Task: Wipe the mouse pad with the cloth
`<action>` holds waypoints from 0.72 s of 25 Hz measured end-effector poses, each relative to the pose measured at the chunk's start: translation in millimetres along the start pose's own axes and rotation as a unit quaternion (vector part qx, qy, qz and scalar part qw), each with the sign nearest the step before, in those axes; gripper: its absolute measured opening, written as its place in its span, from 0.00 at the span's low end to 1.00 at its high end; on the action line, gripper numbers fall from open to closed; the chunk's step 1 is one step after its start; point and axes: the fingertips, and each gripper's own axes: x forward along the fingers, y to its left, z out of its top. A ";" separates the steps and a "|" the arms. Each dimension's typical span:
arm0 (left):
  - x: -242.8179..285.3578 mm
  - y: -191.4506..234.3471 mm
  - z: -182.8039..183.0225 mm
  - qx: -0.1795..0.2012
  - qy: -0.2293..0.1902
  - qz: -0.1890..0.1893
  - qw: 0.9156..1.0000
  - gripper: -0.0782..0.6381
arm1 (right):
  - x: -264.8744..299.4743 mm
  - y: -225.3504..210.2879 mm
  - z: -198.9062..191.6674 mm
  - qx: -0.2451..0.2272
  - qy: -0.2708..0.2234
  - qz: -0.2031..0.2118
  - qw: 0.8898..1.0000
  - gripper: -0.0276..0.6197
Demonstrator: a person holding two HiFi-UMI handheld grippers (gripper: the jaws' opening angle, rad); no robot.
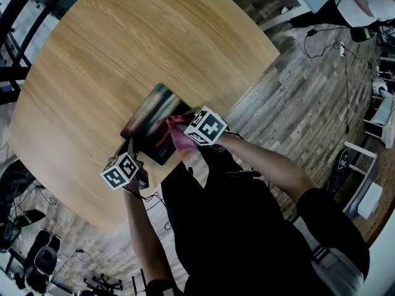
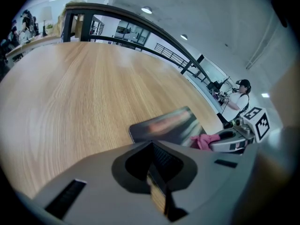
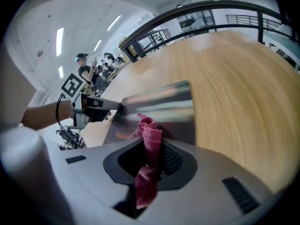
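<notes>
Nearest, the right claw (image 3: 151,165) is clamped on a bunched pink cloth (image 3: 149,137), which stands up between its jaws and pokes out past the tips. The cloth's free end meets the near right part of the mouse pad (image 1: 150,121), a dark sheet with a blurred print. Just to the left, the left claw (image 2: 157,182) has its jaws together on something thin. The right gripper view shows its tips pinching the pad's near left corner, so both claws work the pad's near side, the left a little apart from the cloth. The pad lies close to the near rim of the round wooden table (image 1: 142,42), with only a thin strip of wood between it and the drop. Beyond the pad's far edge the tabletop runs broad and bare to the far rim. Past that rim is grey plank floor (image 1: 308,103) with cables, and a person (image 2: 241,95) stands far off by a railing.
</notes>
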 end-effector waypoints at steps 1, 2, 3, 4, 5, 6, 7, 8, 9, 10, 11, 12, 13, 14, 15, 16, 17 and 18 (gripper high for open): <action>-0.8 0.2 0.2 0.000 0.000 0.002 1.000 0.14 | -4.5 -7.1 -0.6 0.007 -0.004 -0.006 1.000 0.15; -1.3 -0.8 1.0 -0.002 -0.001 0.003 1.000 0.14 | -9.3 -14.7 -1.4 0.013 -0.008 -0.012 1.000 0.15; -1.0 -2.3 2.3 -0.005 -0.003 0.002 1.000 0.14 | -14.3 -22.8 -2.3 0.018 -0.011 -0.020 1.000 0.15; -0.3 -3.0 2.8 -0.009 -0.004 0.002 1.000 0.14 | -19.5 -30.8 -3.1 0.023 -0.014 -0.027 0.999 0.15; 0.4 -1.7 2.2 -0.012 -0.004 0.004 1.000 0.14 | -24.5 -38.2 -3.8 0.026 -0.017 -0.034 0.999 0.15; 0.9 1.1 0.8 -0.013 -0.002 0.009 1.000 0.14 | -28.9 -44.6 -4.5 0.030 -0.019 -0.039 0.999 0.15; 1.2 3.9 -0.5 -0.015 0.000 0.013 1.000 0.14 | -32.3 -50.1 -4.8 0.035 -0.022 -0.044 0.998 0.15; 1.2 5.6 -0.9 -0.016 0.003 0.015 1.000 0.14 | -34.9 -54.9 -4.7 0.039 -0.026 -0.048 0.998 0.15; 1.2 5.9 -1.1 -0.017 0.004 0.017 1.000 0.14 | -37.4 -59.5 -5.0 0.044 -0.029 -0.051 0.997 0.15; 1.2 4.9 -1.6 -0.019 0.006 0.017 1.000 0.14 | -39.9 -64.1 -6.1 0.048 -0.032 -0.055 0.997 0.15; 1.3 3.4 -2.5 -0.021 0.006 0.018 1.000 0.14 | -42.8 -69.2 -8.1 0.052 -0.033 -0.060 0.996 0.15; 1.5 2.2 -3.2 -0.021 0.006 0.021 1.000 0.14 | -46.0 -74.8 -10.4 0.054 -0.035 -0.066 0.996 0.15; 2.0 1.5 -3.5 -0.020 0.005 0.024 1.000 0.14 | -49.7 -80.7 -12.5 0.057 -0.037 -0.072 0.995 0.15; 2.5 1.4 -3.4 -0.018 0.004 0.027 0.999 0.14 | -53.9 -86.8 -14.2 0.059 -0.039 -0.079 0.994 0.15; 3.0 1.7 -3.1 -0.017 0.003 0.030 0.999 0.14 | -58.5 -93.3 -15.8 0.059 -0.041 -0.088 0.993 0.15; 3.2 2.3 -2.7 -0.018 0.002 0.032 0.999 0.14 | -63.4 -100.0 -17.5 0.059 -0.043 -0.099 0.992 0.15; 3.1 2.8 -2.5 -0.019 0.001 0.034 0.999 0.14 | -68.5 -106.7 -19.5 0.059 -0.044 -0.109 0.991 0.15; 2.7 2.9 -2.5 -0.022 0.001 0.035 0.999 0.14 | -73.7 -113.1 -21.8 0.061 -0.045 -0.118 0.990 0.15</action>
